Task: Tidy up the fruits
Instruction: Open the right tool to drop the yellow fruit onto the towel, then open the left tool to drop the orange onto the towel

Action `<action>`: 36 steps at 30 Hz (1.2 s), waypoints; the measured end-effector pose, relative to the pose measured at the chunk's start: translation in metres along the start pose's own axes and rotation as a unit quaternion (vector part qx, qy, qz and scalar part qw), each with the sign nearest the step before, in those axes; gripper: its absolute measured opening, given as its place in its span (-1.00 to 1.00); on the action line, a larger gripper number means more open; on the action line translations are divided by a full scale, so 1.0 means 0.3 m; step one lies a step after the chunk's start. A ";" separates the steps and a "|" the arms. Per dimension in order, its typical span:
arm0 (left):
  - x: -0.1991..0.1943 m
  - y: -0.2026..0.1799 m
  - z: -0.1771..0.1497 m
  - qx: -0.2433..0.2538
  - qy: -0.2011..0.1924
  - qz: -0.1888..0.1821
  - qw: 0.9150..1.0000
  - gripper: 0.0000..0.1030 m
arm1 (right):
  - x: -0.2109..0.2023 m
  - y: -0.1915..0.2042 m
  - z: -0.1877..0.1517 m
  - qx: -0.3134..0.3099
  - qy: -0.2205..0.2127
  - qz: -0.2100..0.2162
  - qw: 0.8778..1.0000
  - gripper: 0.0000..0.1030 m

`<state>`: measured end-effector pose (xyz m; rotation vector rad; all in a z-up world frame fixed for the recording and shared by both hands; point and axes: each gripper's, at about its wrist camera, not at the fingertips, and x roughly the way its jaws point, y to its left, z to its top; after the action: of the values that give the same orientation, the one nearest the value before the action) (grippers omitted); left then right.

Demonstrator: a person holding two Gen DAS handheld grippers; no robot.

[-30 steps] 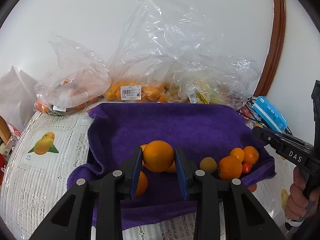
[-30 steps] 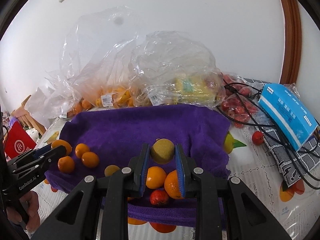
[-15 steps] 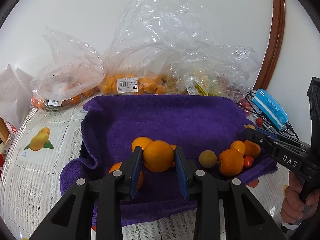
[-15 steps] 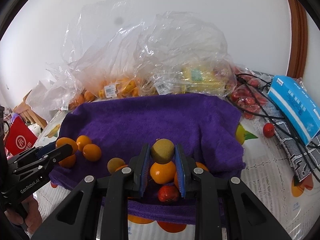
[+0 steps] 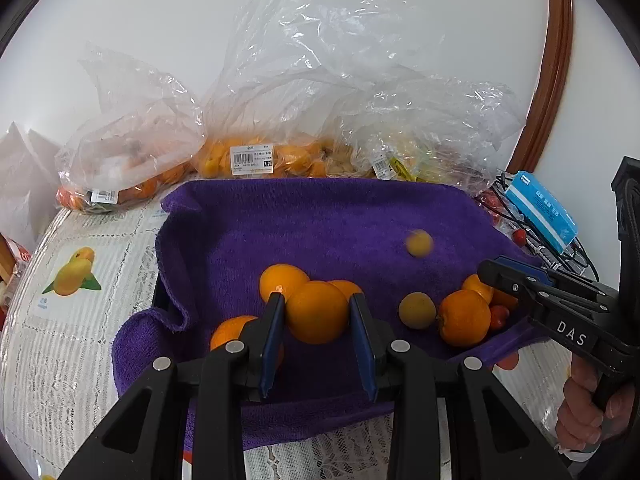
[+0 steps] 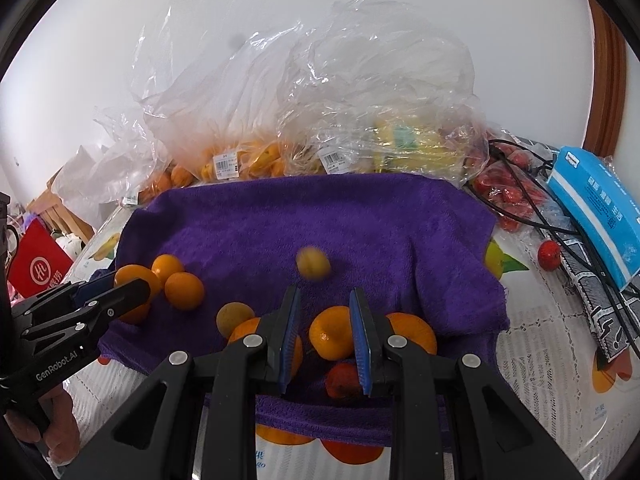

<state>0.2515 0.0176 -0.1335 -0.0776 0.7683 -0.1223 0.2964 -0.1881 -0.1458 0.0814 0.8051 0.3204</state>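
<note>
A purple towel [image 5: 320,220] covers the tray and holds several oranges. My left gripper [image 5: 316,300] is shut on a large orange [image 5: 317,312], held just above the towel with two oranges [image 5: 282,280] behind it. My right gripper [image 6: 324,294] has its jaws close together with nothing between them. An orange [image 6: 332,332] and a small red fruit [image 6: 342,378] lie on the towel below it. A small yellow-green fruit [image 6: 313,263], blurred by motion, is over the towel ahead of the right gripper. Another yellow-green fruit [image 6: 234,318] rests to its left.
Clear plastic bags [image 5: 248,156] of oranges and other fruit stand behind the towel, against the wall. A blue box [image 6: 592,216], black cables and red fruits [image 6: 550,254] lie at the right. A person's hand [image 5: 584,408] holds the right gripper's handle.
The small yellow-green fruit that sat between the right gripper's jaws has left them and now shows blurred farther out over the towel. The left gripper still holds its orange.
</note>
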 end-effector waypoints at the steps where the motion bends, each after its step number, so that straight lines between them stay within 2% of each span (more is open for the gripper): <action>1: 0.002 0.001 0.000 -0.001 0.001 -0.001 1.000 -0.39 | 0.000 0.000 0.000 -0.001 0.000 0.000 1.000 -0.51; 7: 0.012 0.003 -0.003 -0.005 0.011 -0.002 1.000 -0.39 | -0.002 0.001 0.000 -0.004 0.000 -0.001 1.000 -0.51; 13: 0.031 0.008 -0.006 -0.010 0.028 -0.006 1.000 -0.39 | 0.002 0.007 -0.003 -0.010 0.003 -0.002 1.000 -0.41; 20: 0.036 0.005 -0.005 -0.007 0.025 0.001 1.000 -0.38 | 0.001 0.011 -0.007 -0.016 0.002 -0.005 1.000 -0.33; 25: 0.002 0.008 0.008 -0.009 0.008 0.008 1.000 -0.10 | -0.005 0.007 -0.007 -0.016 -0.001 -0.008 1.000 -0.27; 33: -0.048 0.018 0.028 -0.020 -0.007 0.010 1.000 0.06 | -0.070 0.006 0.010 -0.007 -0.021 -0.009 1.000 -0.06; 36: -0.082 0.015 0.034 -0.022 -0.015 0.012 1.000 0.13 | -0.113 0.015 0.004 -0.003 -0.036 -0.022 0.999 0.05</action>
<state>0.2414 0.0256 -0.1096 -0.1120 0.7412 -0.0817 0.2741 -0.1945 -0.1206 0.0701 0.7329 0.2774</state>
